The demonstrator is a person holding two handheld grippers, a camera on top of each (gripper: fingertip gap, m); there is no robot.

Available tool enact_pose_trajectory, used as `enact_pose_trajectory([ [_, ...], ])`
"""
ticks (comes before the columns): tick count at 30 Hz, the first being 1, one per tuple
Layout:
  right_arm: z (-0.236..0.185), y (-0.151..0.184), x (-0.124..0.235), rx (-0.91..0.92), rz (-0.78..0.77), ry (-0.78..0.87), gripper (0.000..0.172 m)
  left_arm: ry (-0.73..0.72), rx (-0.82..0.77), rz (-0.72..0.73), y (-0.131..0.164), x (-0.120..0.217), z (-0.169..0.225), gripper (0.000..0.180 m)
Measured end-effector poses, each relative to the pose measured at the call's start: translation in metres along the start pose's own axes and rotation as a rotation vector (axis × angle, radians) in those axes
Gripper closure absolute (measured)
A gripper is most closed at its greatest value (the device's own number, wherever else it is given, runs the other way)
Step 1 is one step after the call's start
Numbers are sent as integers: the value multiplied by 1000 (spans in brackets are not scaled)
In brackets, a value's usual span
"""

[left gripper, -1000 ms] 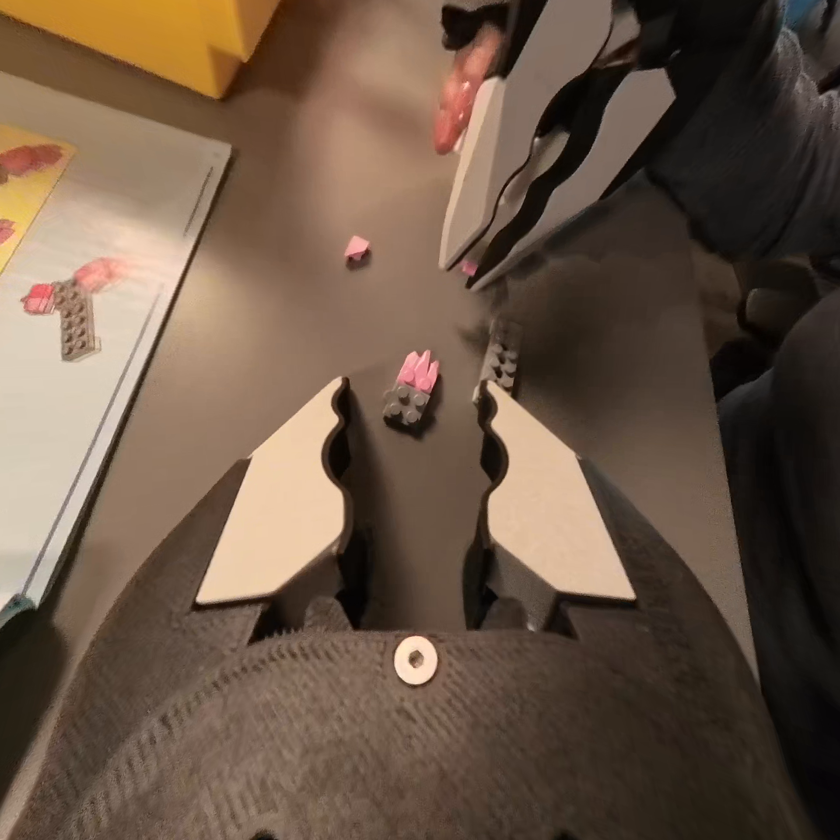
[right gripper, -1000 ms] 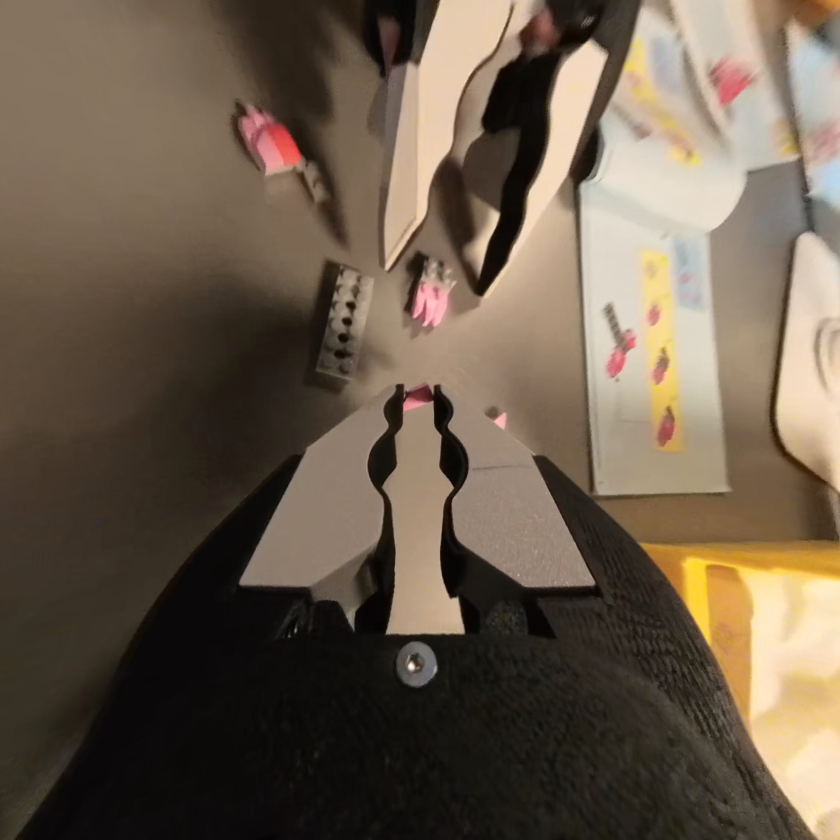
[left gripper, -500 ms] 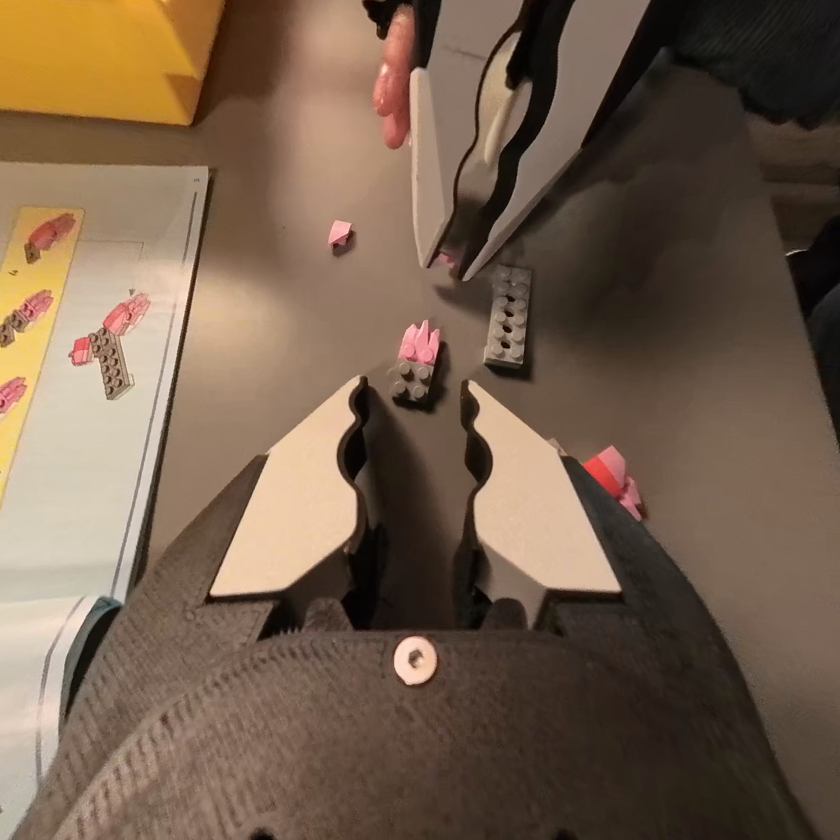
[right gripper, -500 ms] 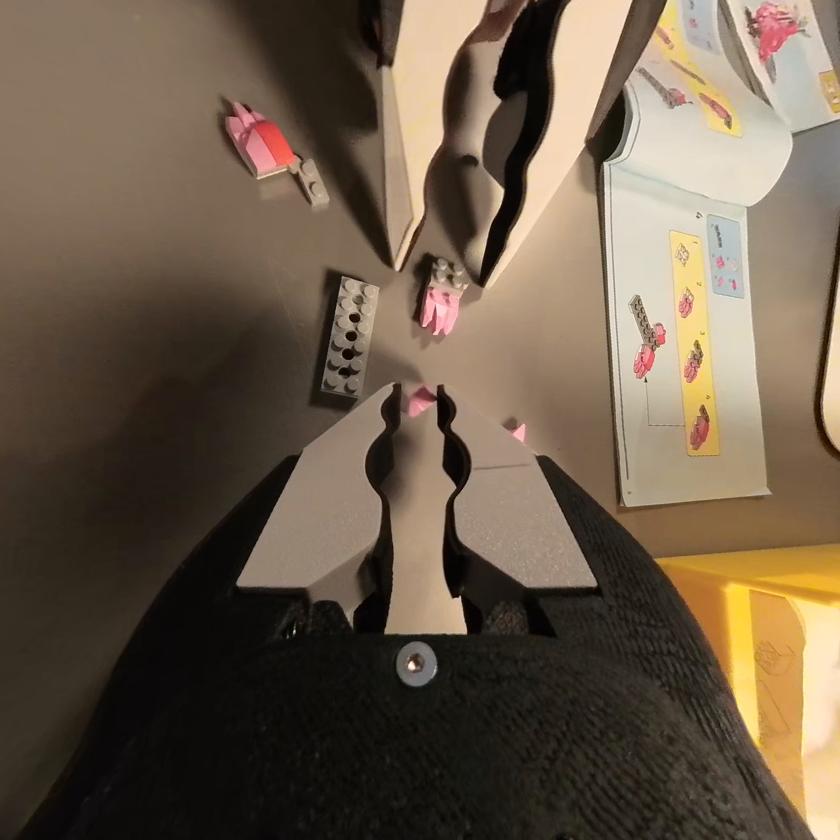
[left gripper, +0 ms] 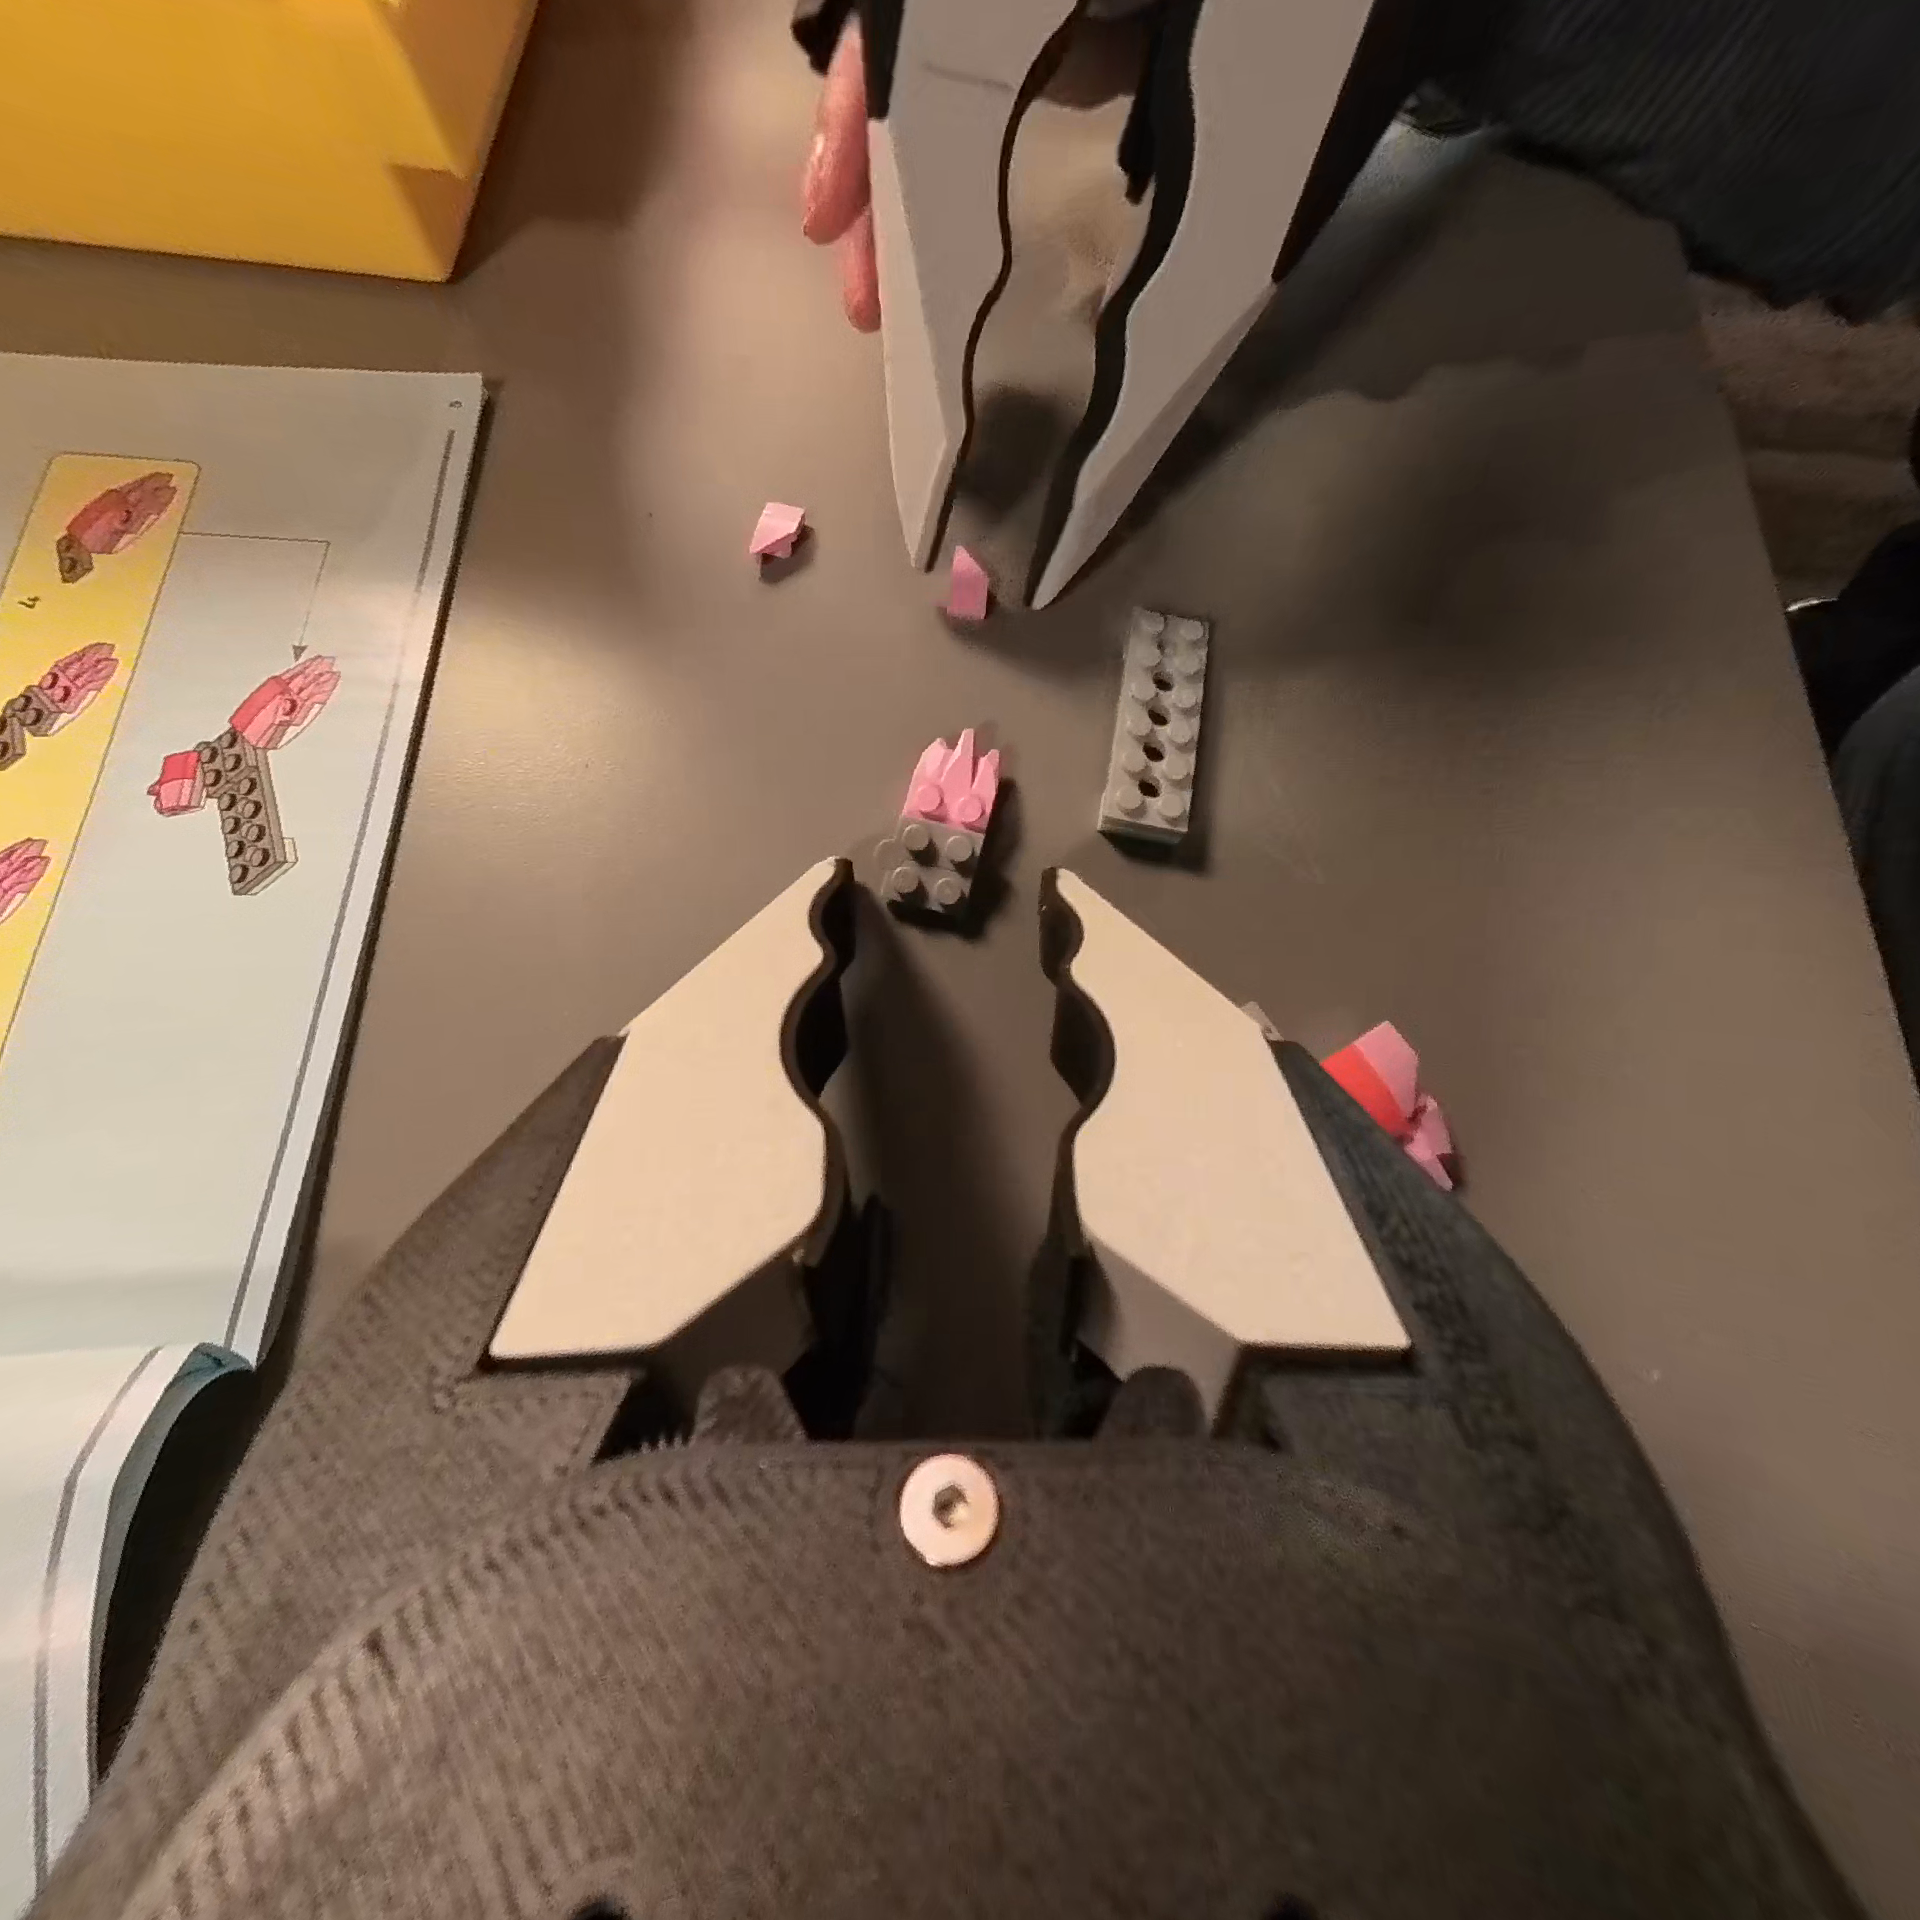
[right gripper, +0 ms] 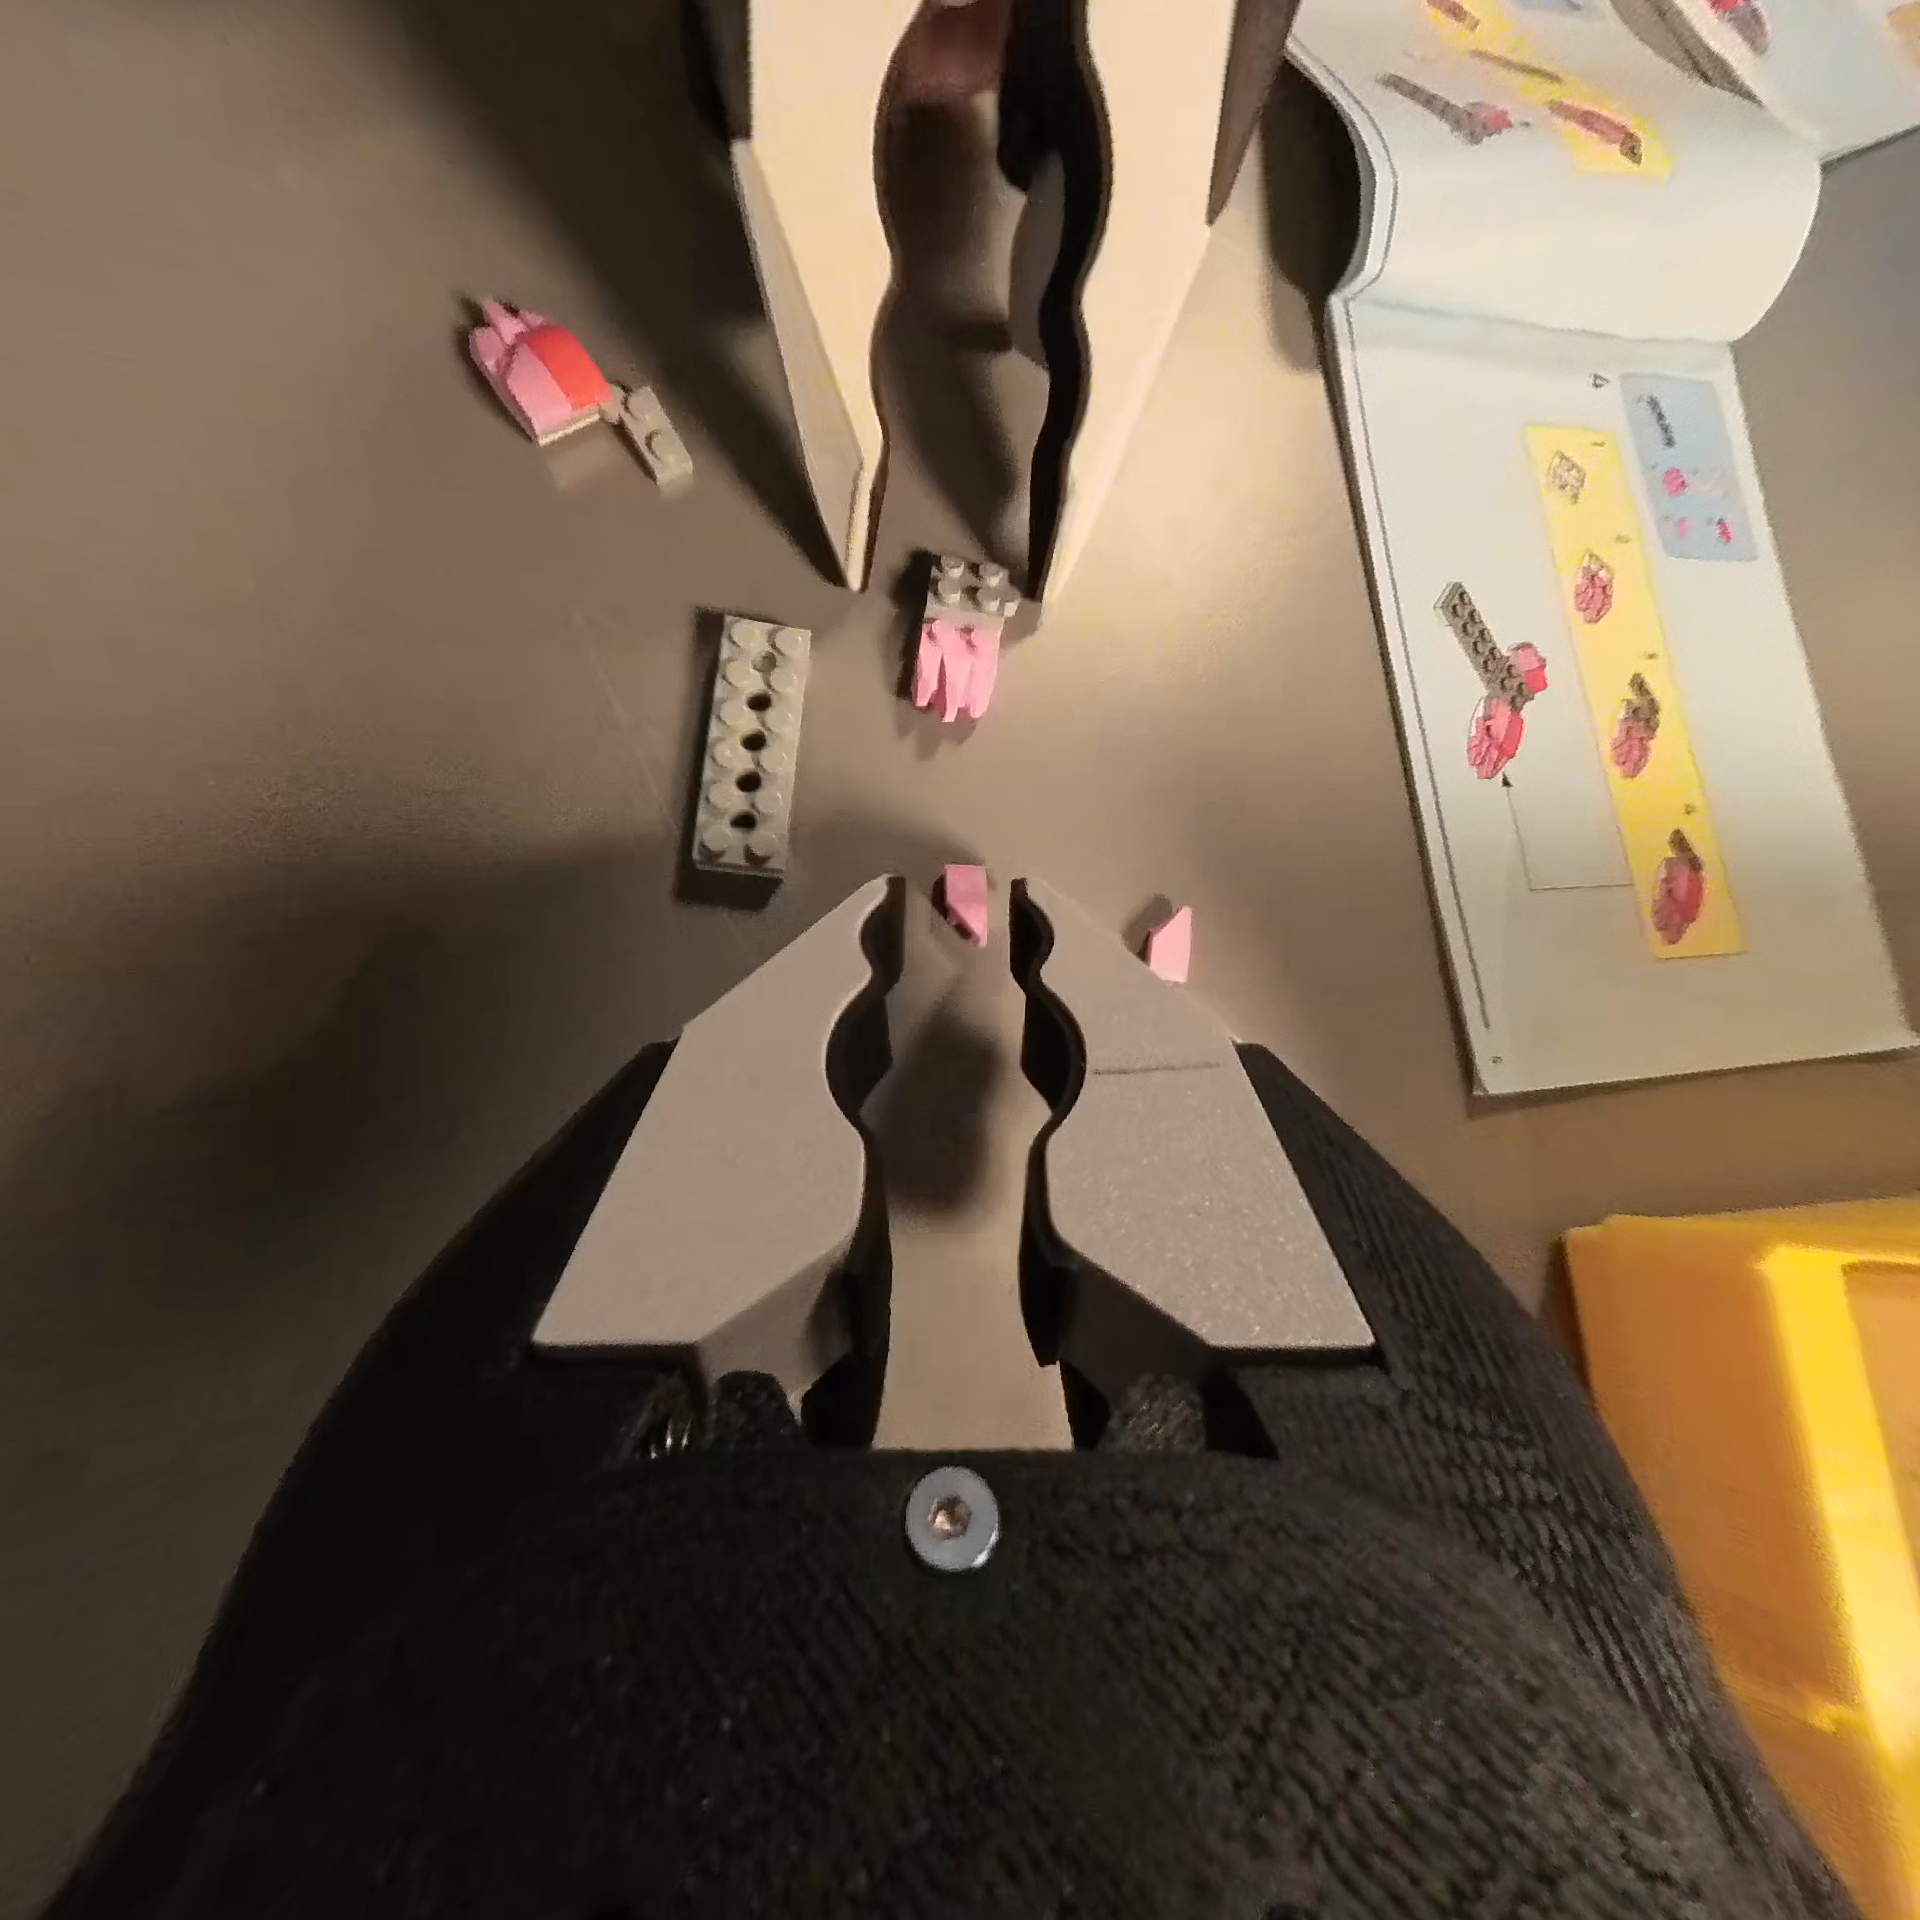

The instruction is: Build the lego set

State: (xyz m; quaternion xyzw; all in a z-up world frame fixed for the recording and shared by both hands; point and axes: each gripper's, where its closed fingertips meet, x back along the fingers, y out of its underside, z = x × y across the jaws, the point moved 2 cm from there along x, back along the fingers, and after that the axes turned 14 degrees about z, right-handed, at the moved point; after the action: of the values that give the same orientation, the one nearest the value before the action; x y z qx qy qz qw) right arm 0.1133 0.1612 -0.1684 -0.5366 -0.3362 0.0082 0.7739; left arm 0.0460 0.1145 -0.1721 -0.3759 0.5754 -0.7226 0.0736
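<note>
Left gripper (left gripper: 943, 902), fingers spread and gripping nothing, sits just short of a small brick assembly (left gripper: 943, 821) lying flat on the dark tabletop (left gripper: 1455, 727): a dark grey studded plate with pale pink pointed pieces fanned off its far end. Right gripper (right gripper: 954, 896), fingers narrowly parted, straddles a loose pink slope piece (right gripper: 964, 900) resting on the table, gaps visible on both sides. A grey holed plate (left gripper: 1158, 727) lies beside the assembly; a second pink slope (left gripper: 779, 532), a red-pink cluster (left gripper: 1387, 1081), an open instruction booklet (left gripper: 156, 831) and a yellow box (left gripper: 260, 114) lie around.

Jaws apart around pink brick (right gripper: 961, 902) (gaps either side).
</note>
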Motion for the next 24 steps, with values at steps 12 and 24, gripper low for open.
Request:
enact_pose_trajectory([
  [12, 5, 1, -4, -117, 37, -9, 166, -2, -6, 0, 1, 2, -1, 155],
  [24, 6, -8, -12, -76, 85, 11, 166, 2, -9, 1, 1, 1, 1, 151],
])
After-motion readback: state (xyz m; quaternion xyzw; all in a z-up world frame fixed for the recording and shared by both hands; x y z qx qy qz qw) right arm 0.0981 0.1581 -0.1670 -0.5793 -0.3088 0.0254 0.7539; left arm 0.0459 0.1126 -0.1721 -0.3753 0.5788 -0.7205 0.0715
